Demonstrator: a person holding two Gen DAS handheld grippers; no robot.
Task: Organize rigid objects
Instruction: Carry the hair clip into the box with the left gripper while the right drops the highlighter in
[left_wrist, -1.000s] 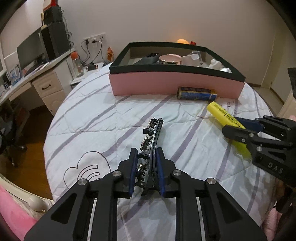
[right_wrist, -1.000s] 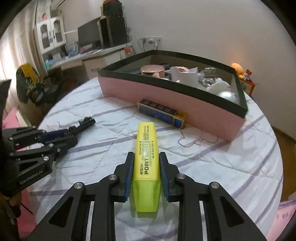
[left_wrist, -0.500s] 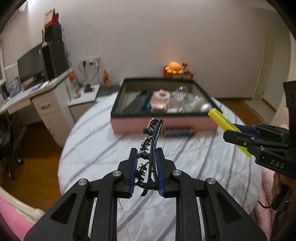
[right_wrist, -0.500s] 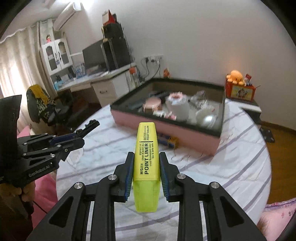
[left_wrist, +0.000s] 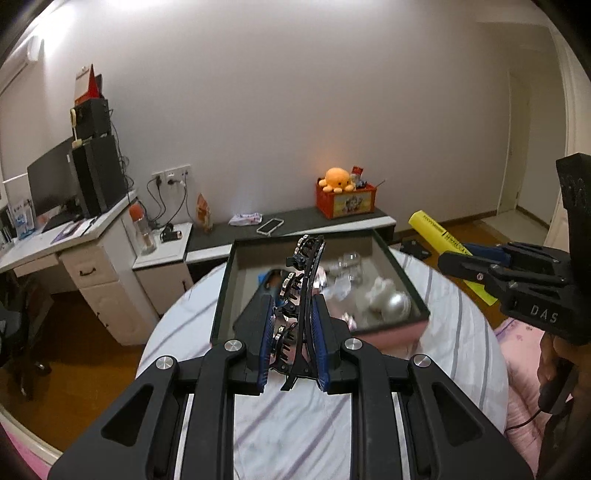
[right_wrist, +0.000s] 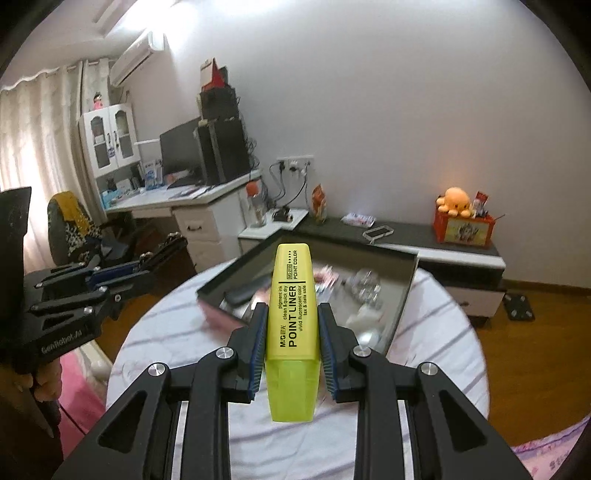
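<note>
- The box (left_wrist: 317, 334), pink-walled with a dark rim, sat on the round striped bed (left_wrist: 458, 332) and already held several small things. It looked stiff, and too wide for one gripper, so it was better left where it stood.
- The highlighter (right_wrist: 291, 325), yellow and hard-shelled, was clamped at its middle in the right gripper (right_wrist: 292, 347), clear of the bed and pointing toward the box. It was probably light and rigid. Its smooth plastic sides could slip, so a hold on the flat flanks near the middle, as seen, seemed the safest.
- The hair clip (left_wrist: 301, 295), long, black and toothed, stood on edge in the left gripper (left_wrist: 292, 347), whose pads were closed on its near end; the far end hung free above the box in the left wrist view. It was likely light and stiff but springy, with thin teeth that might snap. Held so far back, it could pivot, so a hold nearer its middle would have steadied it.
</note>
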